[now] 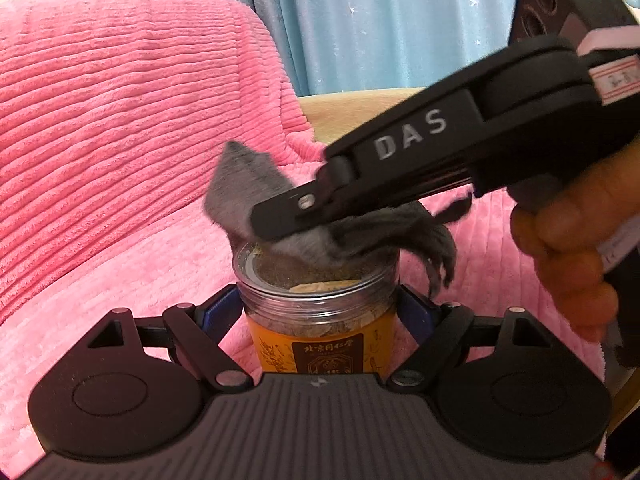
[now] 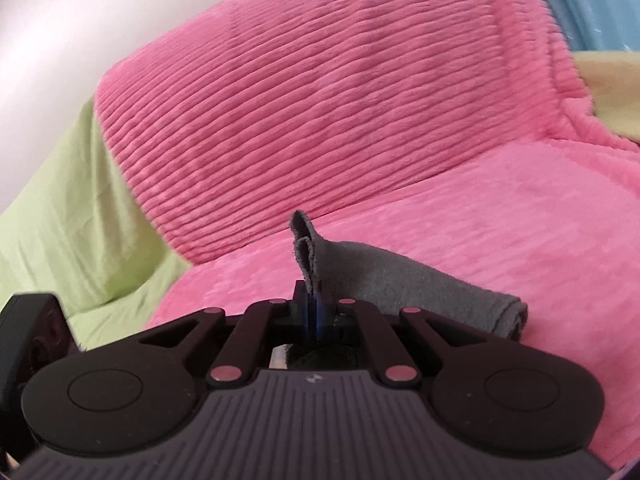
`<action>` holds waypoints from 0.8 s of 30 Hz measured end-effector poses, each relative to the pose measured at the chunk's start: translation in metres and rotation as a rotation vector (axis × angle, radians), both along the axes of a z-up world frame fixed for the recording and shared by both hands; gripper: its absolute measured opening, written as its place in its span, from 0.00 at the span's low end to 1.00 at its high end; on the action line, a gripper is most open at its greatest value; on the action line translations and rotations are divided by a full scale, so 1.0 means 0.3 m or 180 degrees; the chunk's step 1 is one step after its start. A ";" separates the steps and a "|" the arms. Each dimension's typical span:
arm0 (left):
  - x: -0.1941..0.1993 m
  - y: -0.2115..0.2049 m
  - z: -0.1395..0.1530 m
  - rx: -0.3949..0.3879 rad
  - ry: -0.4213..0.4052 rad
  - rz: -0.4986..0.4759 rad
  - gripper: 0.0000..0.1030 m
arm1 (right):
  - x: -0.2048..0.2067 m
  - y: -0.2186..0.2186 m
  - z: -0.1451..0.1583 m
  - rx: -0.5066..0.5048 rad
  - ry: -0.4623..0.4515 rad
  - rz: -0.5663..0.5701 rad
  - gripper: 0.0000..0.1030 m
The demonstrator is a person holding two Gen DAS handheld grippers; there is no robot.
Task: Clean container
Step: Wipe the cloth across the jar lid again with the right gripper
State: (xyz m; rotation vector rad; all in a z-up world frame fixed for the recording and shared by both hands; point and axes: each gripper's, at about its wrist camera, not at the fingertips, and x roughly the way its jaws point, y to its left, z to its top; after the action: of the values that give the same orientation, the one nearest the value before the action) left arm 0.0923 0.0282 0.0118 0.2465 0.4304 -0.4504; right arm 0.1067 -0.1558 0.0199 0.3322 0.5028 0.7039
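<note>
My left gripper (image 1: 320, 304) pinches a clear plastic jar (image 1: 318, 308) between its two blue-padded fingers (image 1: 222, 312), one pressed against each side of the jar just under the rim. The jar stands upright with its mouth open; a yellow-orange label with a dark brown panel wraps its lower body. Pale flakes and dusty residue cling to the inside wall near the top.

My right gripper (image 1: 280, 220) reaches in from the right, above the jar. Its black fingers are closed together on a grey cloth (image 1: 248, 188), pinching it tight. The cloth presses into the jar's mouth; one corner sticks up to the left and a bunched tail hangs over the right rim. A bare hand (image 1: 568, 256) grips the handle of that tool.

In the right wrist view the cloth (image 2: 400, 276) stands up from the closed fingers and folds away to the right.

Behind everything lies a ribbed pink blanket (image 1: 120, 120), with a blue starred curtain (image 1: 380, 20) beyond it.
</note>
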 end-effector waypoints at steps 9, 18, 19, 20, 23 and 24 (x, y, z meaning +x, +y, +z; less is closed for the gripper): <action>0.000 0.007 -0.002 -0.0024 0.0020 -0.0004 0.81 | -0.082 -0.074 -0.003 0.0205 0.0194 0.0193 0.01; -0.005 0.005 -0.003 0.0001 0.0011 -0.0009 0.81 | -0.043 0.032 0.029 -0.0056 -0.0037 0.0176 0.01; -0.004 0.006 -0.002 -0.0002 0.0013 -0.0012 0.81 | -0.035 0.027 0.026 -0.0076 -0.0067 0.0119 0.01; -0.003 0.008 -0.002 -0.0006 0.0016 -0.0015 0.81 | -0.030 0.020 0.022 -0.0087 -0.0092 0.0064 0.01; -0.004 0.008 -0.002 -0.0004 0.0015 -0.0024 0.81 | -0.028 -0.037 0.015 -0.0045 -0.0049 -0.0077 0.01; -0.004 0.009 -0.002 -0.0002 0.0014 -0.0028 0.81 | -0.031 -0.057 0.015 -0.0044 -0.0032 -0.0116 0.01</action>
State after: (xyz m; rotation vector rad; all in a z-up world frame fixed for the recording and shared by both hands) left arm 0.0910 0.0309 0.0113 0.2468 0.4336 -0.4596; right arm 0.0974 -0.1729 0.0243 0.3241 0.4908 0.6662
